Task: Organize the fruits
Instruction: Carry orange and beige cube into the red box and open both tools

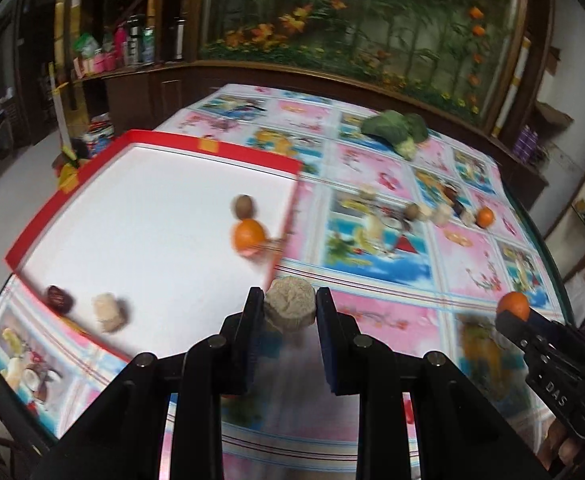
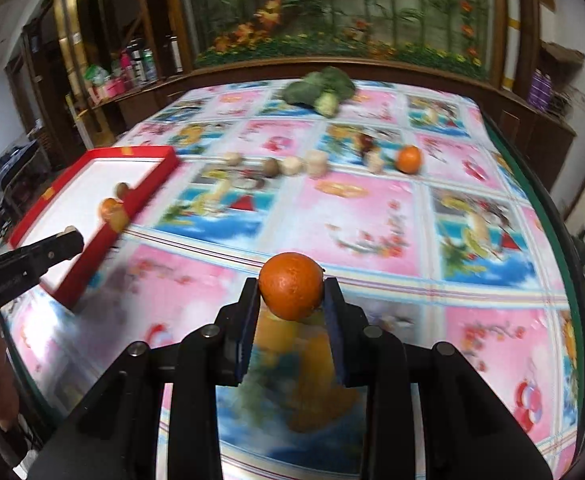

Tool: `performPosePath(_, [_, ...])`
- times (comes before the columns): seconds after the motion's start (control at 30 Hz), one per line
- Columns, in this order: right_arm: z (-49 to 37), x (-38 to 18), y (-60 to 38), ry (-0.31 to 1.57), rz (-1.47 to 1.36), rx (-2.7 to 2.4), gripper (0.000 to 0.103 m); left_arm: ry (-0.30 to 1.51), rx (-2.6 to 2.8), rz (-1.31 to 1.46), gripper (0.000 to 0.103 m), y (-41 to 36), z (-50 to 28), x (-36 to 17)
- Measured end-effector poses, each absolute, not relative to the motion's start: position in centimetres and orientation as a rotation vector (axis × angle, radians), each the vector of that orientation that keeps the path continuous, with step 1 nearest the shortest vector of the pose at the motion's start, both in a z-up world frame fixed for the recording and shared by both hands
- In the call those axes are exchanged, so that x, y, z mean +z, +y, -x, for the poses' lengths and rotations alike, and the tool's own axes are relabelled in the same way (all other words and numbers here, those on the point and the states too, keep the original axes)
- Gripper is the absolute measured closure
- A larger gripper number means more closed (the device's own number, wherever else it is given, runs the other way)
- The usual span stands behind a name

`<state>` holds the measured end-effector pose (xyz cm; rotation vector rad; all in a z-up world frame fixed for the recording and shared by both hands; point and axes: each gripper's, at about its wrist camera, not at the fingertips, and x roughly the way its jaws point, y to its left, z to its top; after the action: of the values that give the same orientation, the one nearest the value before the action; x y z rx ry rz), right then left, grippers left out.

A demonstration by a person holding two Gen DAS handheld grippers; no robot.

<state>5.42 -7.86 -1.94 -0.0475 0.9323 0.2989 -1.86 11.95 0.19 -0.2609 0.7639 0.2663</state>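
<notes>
**Both grippers loaded beside the red tray**

My left gripper [image 1: 290,304] clamps a pale, rough lump [image 1: 290,308] just off the near right corner of the red tray [image 1: 212,146]. In the tray an orange [image 1: 248,236] sits at 12 o'clock from my fingers, touching a brown fruit [image 1: 244,206] behind it. My right gripper [image 2: 292,290] pinches a second orange [image 2: 291,285] above the tablecloth [image 2: 492,340], with the tray at its 10 o'clock.

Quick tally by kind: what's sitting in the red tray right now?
Round orange citrus fruit: 1
Brown oval kiwi-like fruit: 1
Dark red date-like fruit: 1
Pale beige lumpy piece: 1
Total: 4 in the red-rimmed white tray
</notes>
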Motion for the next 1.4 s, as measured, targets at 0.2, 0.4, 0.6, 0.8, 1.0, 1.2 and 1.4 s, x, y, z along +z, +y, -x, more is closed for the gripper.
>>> performPosePath(0.2, [-5.7,-0.9,-2.6,0.904,0.072,0.407,0.069,0.733,0.398,0.293,0.078,17.8,2.6,0.9])
performPosePath(0.4, [-6.0,-0.3,3.2,0.882,0.098,0.522,0.069,0.727,0.507,0.316,0.078,22.5,2.5,0.8])
performPosePath(0.6, [-6.7,-0.1,8.3,0.868,0.112,0.609,0.069,0.743,0.562,0.336,0.078,25.4,2.5,-0.2])
performPosePath(0.8, [-7.9,-0.5,11.7,0.873,0.127,0.653,0.069,0.761,0.593,0.339,0.078,26.8,2.8,-0.7])
performPosePath(1.0, [-9.8,-1.9,14.4,0.907,0.146,0.674,0.069,0.78,0.606,0.329,0.078,27.2,2.4,-1.1])
performPosePath(1.2, [-11.1,-3.1,16.4,0.944,0.164,0.692,0.069,0.793,0.621,0.329,0.078,27.8,2.3,-1.3])
performPosePath(1.4, [-12.4,-4.0,17.8,0.971,0.18,0.697,0.069,0.817,0.644,0.339,0.078,28.7,2.1,-1.9])
